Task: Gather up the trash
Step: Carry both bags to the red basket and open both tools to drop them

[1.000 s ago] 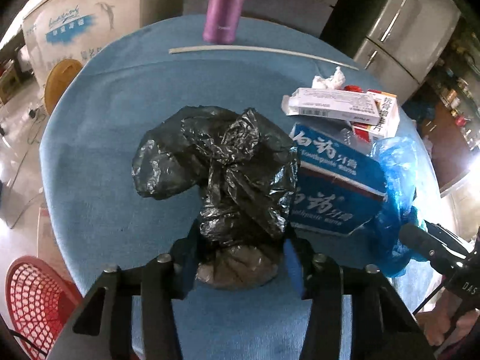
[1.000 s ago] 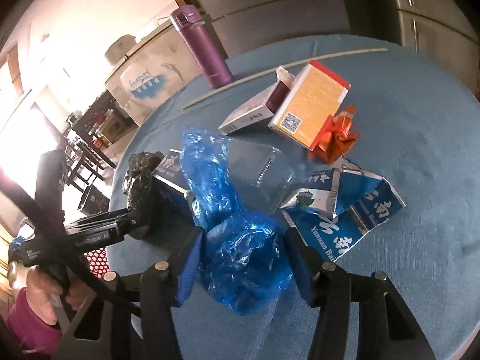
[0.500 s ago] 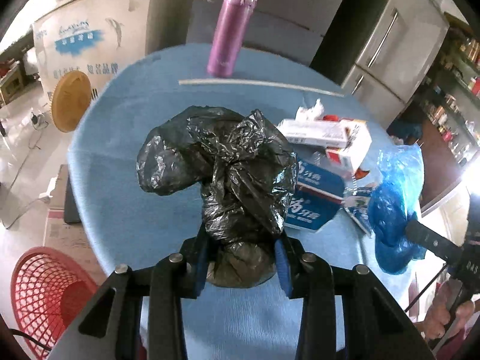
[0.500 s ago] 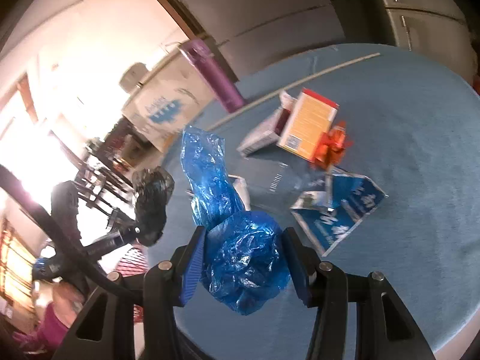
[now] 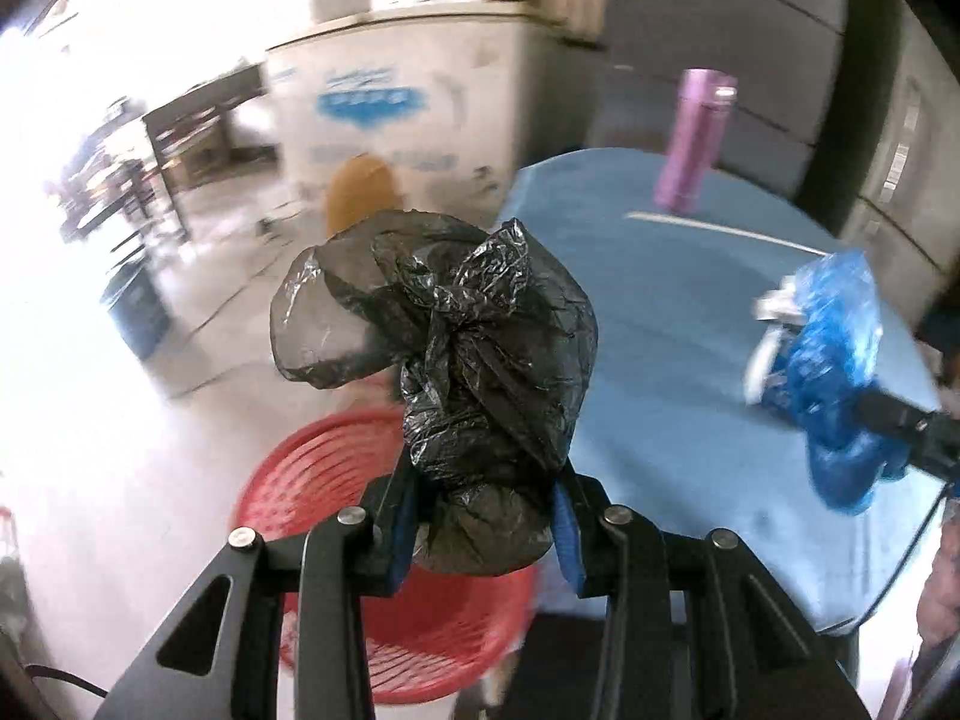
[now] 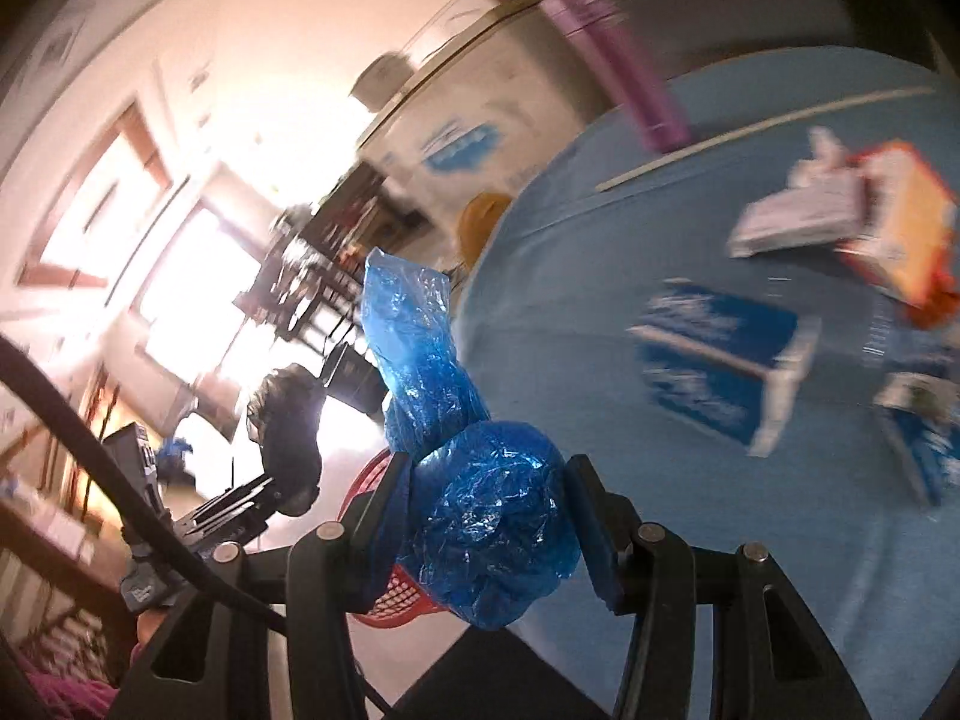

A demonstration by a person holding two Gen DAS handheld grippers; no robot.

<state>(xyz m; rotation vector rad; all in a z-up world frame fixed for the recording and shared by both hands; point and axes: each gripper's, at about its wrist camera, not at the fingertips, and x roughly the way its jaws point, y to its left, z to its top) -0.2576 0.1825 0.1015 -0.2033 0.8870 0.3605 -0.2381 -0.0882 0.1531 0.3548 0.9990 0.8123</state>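
Words and signs: too blurry to read.
The big white box (image 5: 390,114) behind the table has a blue sign with small writing on it, but the letters are smeared. The flat blue box (image 6: 714,360) on the table has white letters that are all fuzzy. The orange box (image 6: 906,234) and the white box (image 6: 792,222) next to it show no words clear enough to read.

Black bag (image 5: 456,372), blue bag (image 6: 480,516), red mesh basket (image 5: 420,648).
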